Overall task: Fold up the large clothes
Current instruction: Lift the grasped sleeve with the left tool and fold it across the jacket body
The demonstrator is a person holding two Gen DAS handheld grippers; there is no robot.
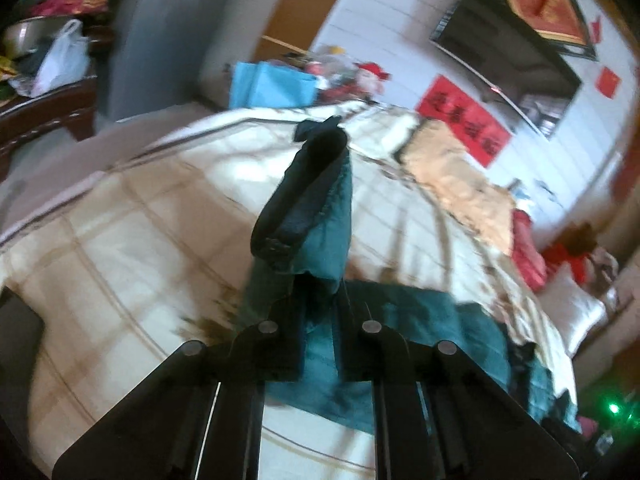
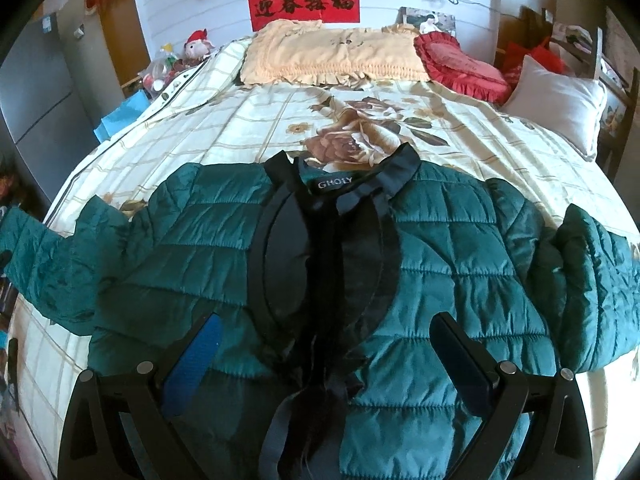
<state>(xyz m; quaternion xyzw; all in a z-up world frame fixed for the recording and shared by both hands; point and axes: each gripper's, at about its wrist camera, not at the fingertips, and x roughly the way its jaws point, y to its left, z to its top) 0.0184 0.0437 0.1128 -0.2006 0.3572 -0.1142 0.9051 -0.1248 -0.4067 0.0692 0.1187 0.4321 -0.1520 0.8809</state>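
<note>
A teal quilted jacket (image 2: 452, 240) with black collar and front trim lies spread front-up on the bed, sleeves out to both sides. My right gripper (image 2: 324, 344) is open just above the jacket's lower front, empty, its blue-padded fingers (image 2: 192, 364) wide apart. In the left wrist view my left gripper (image 1: 318, 280) is shut on the jacket's sleeve end (image 1: 320, 224), with its black cuff (image 1: 304, 188) standing up above the jaws. The rest of the jacket (image 1: 432, 320) trails off to the right on the bed. This view is blurred.
The bed has a cream checked floral cover (image 2: 352, 128). A peach pillow (image 2: 332, 56), a red heart cushion (image 2: 460, 64) and a white pillow (image 2: 560, 100) lie at its head. A dark wooden cabinet (image 1: 48, 108) and grey wardrobe (image 1: 160, 36) stand left of the bed.
</note>
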